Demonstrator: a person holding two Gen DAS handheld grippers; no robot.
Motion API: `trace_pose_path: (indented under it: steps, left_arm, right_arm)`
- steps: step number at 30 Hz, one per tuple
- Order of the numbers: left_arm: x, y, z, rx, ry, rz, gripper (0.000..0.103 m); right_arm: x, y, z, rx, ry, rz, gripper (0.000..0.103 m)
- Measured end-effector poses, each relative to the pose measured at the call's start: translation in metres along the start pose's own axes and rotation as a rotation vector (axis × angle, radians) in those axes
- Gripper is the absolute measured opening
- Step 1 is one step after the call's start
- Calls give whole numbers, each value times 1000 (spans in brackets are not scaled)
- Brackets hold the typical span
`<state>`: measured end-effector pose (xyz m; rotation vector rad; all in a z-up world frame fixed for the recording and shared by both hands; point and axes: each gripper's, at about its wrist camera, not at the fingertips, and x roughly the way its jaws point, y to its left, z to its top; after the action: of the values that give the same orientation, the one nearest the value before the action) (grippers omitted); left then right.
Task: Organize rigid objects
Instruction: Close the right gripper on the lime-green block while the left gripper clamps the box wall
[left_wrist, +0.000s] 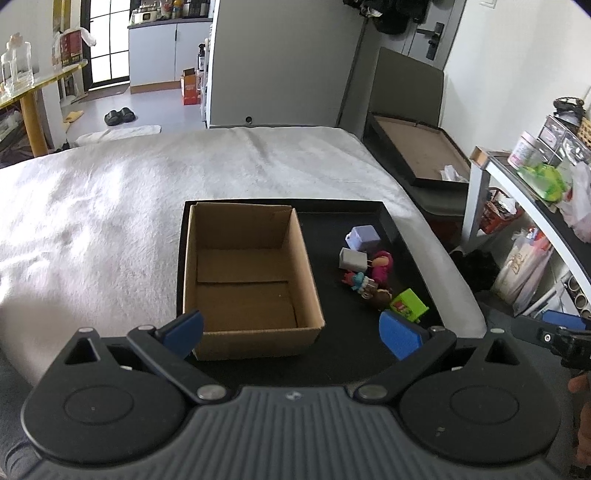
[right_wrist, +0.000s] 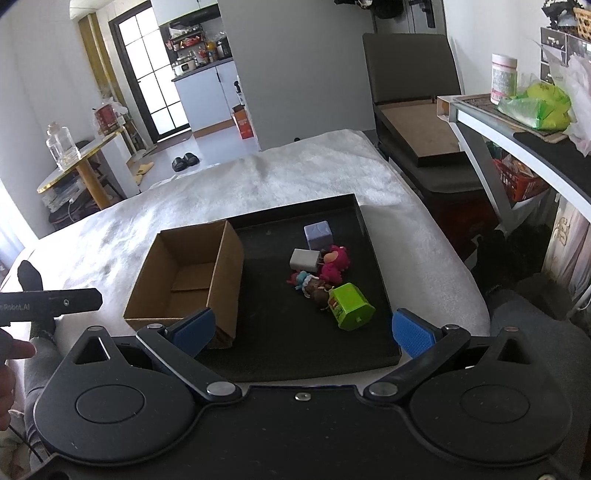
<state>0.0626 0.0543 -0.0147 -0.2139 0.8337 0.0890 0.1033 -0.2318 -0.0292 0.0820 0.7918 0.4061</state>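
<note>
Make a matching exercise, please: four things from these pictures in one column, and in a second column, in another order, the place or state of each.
Things:
1. cardboard box
2. green toy
3. lilac cube
4. left gripper

Places or states:
a. lying tipped over, nearest the grippers
b. open, holding nothing
c. empty, on the left part of the black tray
d. farthest toy in the pile

Pairs: 1-c, 2-a, 3-d, 4-b
</note>
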Motion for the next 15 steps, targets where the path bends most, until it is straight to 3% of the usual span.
trace_pose_path:
  steps: [15]
  left_arm:
    - [60,34,11,-36,88,15,98]
  right_arm:
    - [45,-12,5,-19,66,7,103]
